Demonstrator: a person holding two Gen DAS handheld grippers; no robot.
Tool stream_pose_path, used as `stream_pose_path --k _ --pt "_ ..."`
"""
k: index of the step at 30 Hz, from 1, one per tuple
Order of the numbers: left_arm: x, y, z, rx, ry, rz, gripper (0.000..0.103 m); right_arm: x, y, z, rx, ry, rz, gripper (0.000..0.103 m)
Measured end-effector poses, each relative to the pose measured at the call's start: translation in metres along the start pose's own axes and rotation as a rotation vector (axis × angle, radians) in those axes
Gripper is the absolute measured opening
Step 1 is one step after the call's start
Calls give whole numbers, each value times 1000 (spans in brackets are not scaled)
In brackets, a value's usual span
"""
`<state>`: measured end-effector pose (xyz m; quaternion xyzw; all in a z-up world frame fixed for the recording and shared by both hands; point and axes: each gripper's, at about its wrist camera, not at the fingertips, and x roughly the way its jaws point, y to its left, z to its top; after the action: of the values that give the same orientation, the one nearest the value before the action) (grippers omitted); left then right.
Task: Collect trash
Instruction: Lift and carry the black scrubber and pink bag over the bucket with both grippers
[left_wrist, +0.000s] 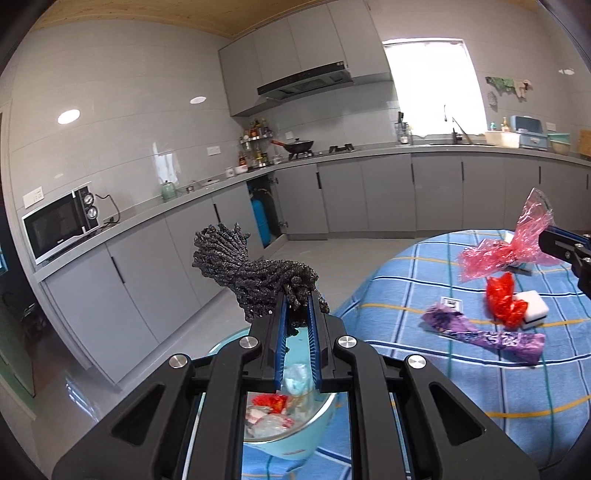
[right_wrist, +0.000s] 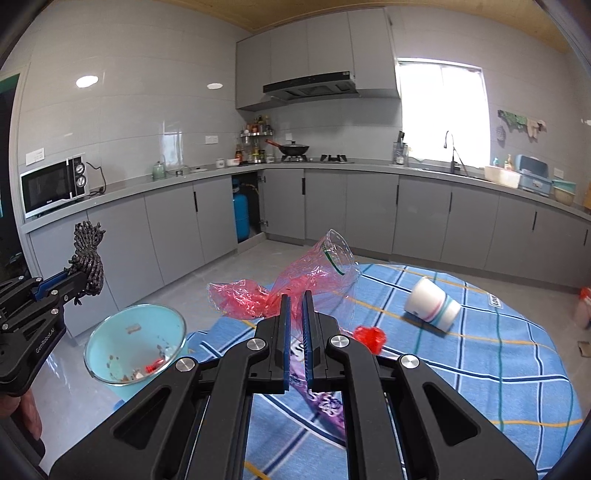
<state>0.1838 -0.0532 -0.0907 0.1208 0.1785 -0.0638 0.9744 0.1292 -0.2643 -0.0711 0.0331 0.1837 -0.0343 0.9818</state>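
Observation:
My left gripper is shut on a dark grey bundle of knotted cord, held up in the air above a light-blue bin that has wrappers in it. From the right wrist view that gripper and its cord bundle hang to the upper left of the bin. My right gripper is shut on a crumpled pink see-through plastic bag, lifted over the blue plaid tablecloth. The left wrist view shows the same bag at the right gripper.
On the tablecloth lie a red crumpled wrapper, a purple wrapper and a white block. A paper cup lies tipped on its side. Grey kitchen cabinets line the far walls beyond a bare floor.

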Motion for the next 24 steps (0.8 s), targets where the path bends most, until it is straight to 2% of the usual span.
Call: stream_pose_path --k 12,24 --pt "12 37 -7 -26 28 70 11 17 30 7 -27 4 61 7" --pt "24 58 -15 -37 64 92 11 35 55 12 -50 15 115 7"
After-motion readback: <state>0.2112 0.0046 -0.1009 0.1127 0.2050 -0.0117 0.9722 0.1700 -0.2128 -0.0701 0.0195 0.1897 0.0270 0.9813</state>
